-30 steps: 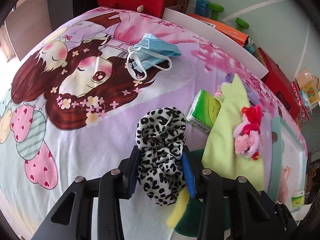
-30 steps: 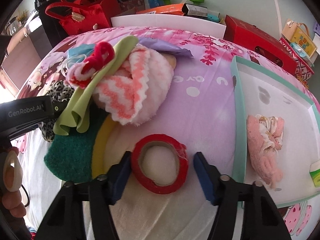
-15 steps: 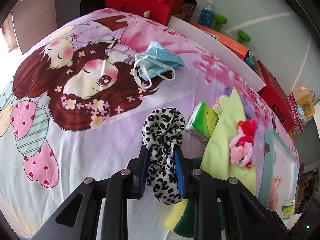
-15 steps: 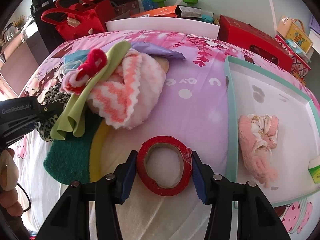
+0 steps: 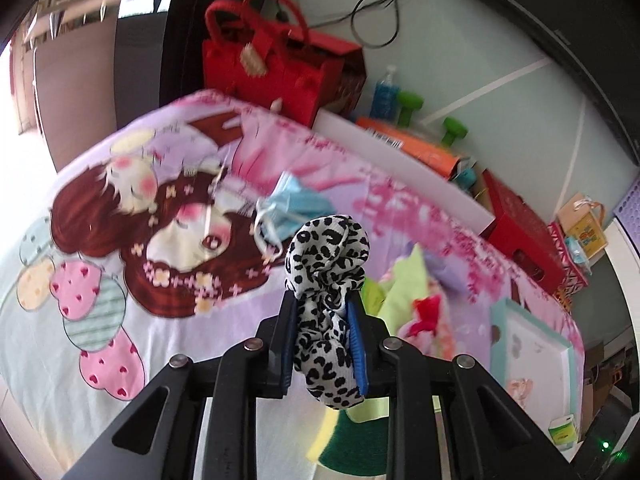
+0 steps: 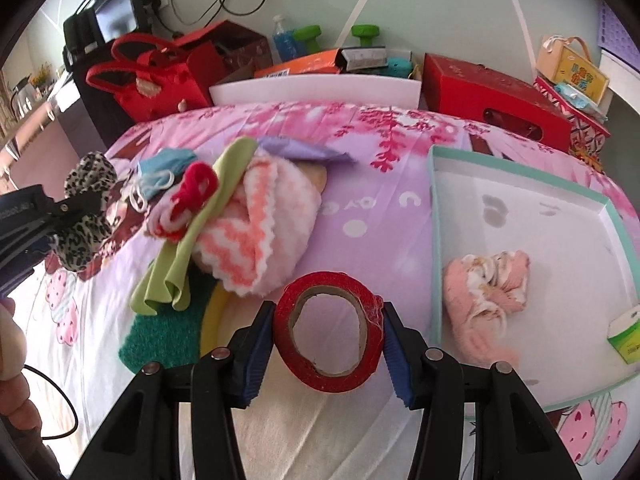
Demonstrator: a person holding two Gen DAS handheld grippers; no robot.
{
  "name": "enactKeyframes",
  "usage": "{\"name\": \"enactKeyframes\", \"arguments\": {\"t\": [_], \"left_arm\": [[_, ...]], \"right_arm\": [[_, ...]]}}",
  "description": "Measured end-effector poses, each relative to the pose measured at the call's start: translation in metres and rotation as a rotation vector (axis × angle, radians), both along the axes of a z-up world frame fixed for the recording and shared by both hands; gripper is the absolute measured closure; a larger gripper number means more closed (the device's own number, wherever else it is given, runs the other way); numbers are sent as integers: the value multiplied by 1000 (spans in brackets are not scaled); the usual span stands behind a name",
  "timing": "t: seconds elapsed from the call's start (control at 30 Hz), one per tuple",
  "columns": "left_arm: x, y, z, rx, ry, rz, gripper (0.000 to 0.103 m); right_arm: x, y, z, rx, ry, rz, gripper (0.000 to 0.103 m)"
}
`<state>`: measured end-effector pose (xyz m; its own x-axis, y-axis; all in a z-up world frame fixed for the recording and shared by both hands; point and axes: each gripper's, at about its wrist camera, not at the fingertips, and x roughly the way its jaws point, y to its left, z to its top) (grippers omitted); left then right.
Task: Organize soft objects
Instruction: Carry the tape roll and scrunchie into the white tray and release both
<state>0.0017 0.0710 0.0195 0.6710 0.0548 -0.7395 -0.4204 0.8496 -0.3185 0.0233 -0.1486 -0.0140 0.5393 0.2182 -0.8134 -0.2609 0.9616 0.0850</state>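
Standing upright lengthwise, leopard scrunchie (image 5: 327, 304) fills the left gripper (image 5: 322, 350).

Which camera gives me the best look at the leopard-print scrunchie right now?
The left wrist view: the leopard-print scrunchie fills the centre, pinched between the left hand-held gripper pads, its loop bunched above them. The right wrist view catches it only small at the left edge, partly behind the gripper body.

Sponge (image 5: 344, 436) — half-hidden; bedsheet (image 5: 120, 240) blurred

A home bedroom — cartoon bedsheet (image 5: 168, 360), red handbag (image 5: 276, 68)
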Motion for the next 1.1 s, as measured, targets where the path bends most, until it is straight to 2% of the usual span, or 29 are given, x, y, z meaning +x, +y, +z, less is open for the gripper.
{"name": "enactKeyframes", "arguments": {"t": [0.4,0.63,0.93,1.1], "left_arm": [[0,-29,23,42,-82,-78,79],[7,-58,27,60,-94,-167,79],[24,-113,22,75,-74,-322,78],[36,-151,19,90,-62,-420,78]], "right_arm": [[0,-38,22,88,-67,-83,49],[4,-79,30,108,-100,-205,49],[14,-151,26,55,-111,-417,49],[20,-175,19,32,-98,-483,49]]}}
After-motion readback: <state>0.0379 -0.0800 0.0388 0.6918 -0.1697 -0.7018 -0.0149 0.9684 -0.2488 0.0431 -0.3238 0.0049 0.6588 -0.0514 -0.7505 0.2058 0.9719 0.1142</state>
